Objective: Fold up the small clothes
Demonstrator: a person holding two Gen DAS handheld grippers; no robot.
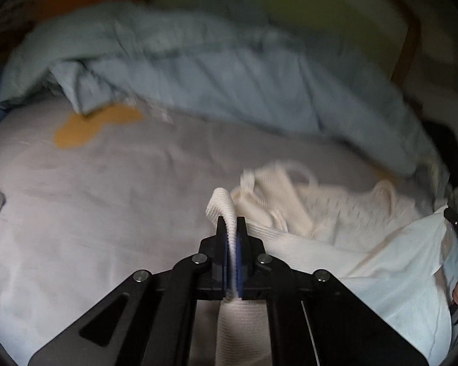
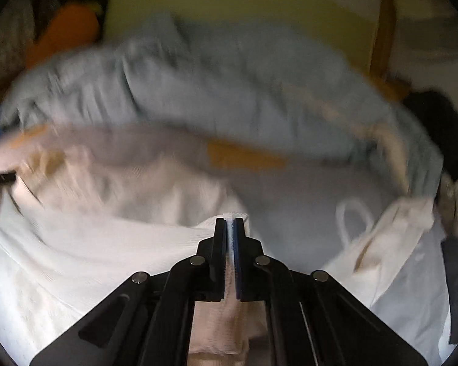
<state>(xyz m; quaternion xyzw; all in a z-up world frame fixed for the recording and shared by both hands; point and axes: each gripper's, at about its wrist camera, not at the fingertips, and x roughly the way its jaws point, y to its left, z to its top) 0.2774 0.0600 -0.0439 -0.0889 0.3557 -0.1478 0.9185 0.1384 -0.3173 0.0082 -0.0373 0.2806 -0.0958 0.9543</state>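
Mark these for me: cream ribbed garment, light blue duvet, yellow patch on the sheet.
cream ribbed garment (image 1: 221,204), left wrist view, ribbed edge sticking up past the jaws
light blue duvet (image 1: 216,85), left wrist view, middle of the bunched fabric
yellow patch (image 1: 85,128), left wrist view, centre of the patch on the sheet

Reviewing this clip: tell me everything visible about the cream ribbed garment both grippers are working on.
The cream garment is a soft knit with fine ribbing and thin strap loops, apparently a small top. It lies crumpled on the pale bedsheet, in front of the light blue duvet. The left gripper is shut on a ribbed edge that curls over its tips. The right gripper is shut on another edge, so the cloth stretches between the two. Motion blur hides its full outline.
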